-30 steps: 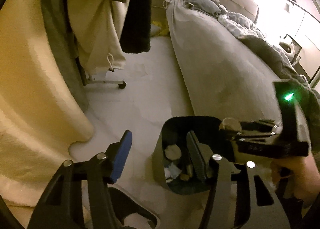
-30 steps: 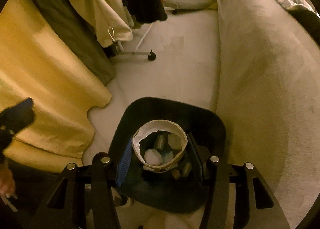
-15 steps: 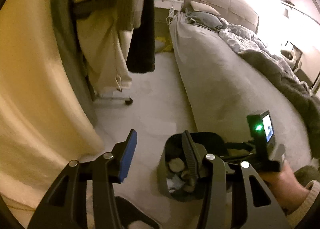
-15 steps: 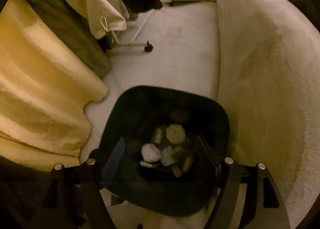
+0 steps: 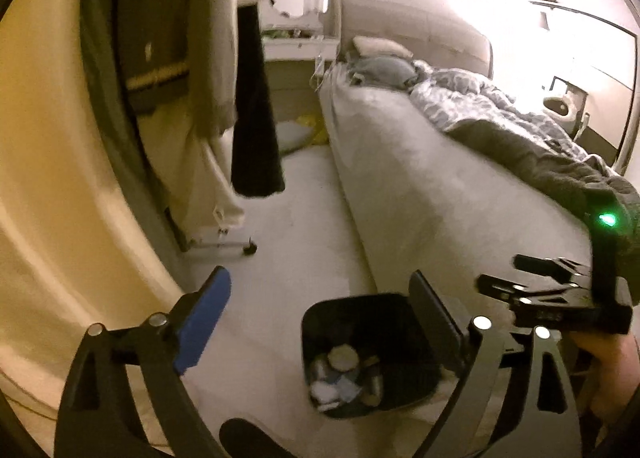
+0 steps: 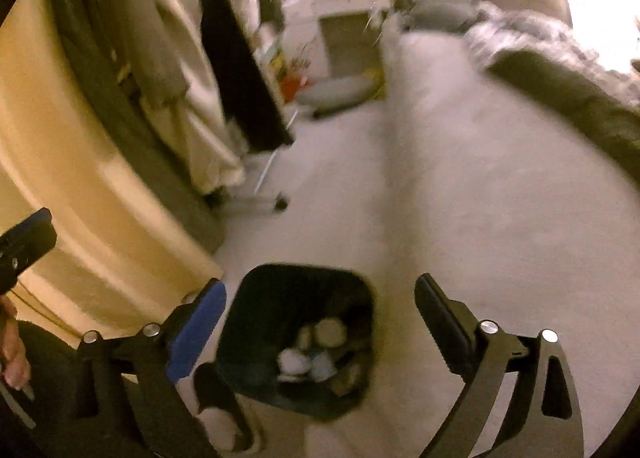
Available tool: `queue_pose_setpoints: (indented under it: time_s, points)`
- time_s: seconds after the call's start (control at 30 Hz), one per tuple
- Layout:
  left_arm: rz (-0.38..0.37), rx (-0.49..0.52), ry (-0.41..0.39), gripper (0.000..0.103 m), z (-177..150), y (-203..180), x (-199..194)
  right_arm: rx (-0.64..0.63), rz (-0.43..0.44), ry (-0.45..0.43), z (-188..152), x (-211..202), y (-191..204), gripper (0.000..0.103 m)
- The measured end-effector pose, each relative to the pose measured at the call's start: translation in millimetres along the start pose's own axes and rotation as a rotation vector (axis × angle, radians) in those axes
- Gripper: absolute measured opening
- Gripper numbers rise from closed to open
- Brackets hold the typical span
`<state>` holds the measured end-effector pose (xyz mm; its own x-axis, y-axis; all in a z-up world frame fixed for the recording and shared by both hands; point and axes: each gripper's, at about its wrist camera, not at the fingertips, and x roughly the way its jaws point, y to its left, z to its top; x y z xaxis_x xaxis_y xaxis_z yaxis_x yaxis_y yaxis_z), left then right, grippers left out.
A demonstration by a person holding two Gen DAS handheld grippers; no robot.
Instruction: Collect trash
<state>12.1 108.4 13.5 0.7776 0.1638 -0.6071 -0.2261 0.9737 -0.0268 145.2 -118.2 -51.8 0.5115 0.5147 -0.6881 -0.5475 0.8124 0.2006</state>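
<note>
The black bin [image 5: 362, 354] stands on the floor [image 5: 296, 226] beside the bed's [image 5: 420, 186] long edge, with crumpled trash [image 6: 316, 354] inside. Both tongs hang above it: the left tongs [image 5: 320, 314] and right tongs [image 6: 320, 318] are opening wide, with nothing gripped between them.

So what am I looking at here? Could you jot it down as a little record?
place: bedroom floor beside a bed
bin: black, open top, on the floor
in the bin: crumpled trash
left gripper: jaws opening, nothing between them
right gripper: jaws opening, nothing between them, above the bin
nearby: clothes hanging on a wheeled rack
</note>
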Motion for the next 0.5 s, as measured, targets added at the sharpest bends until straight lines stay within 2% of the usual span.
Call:
queue_pose_setpoints:
  time_s: [0.1,0.23,0.5]
  points:
    - [-0.027,0.030,-0.051,0.097,7.3,-22.7,-19.3,-0.016,-0.037,-0.075,-1.5,-42.4,-10.9,0.099]
    - [-0.024,0.057,-0.099,0.100,12.3,-47.6,-39.6,-0.031,-0.117,-0.151,-3.3,-94.5,-31.6,0.100]
    - [-0.039,0.090,-0.127,0.100,15.1,-80.1,-56.8,0.032,-0.309,-0.286,-25.5,-191.0,-86.5,0.100]
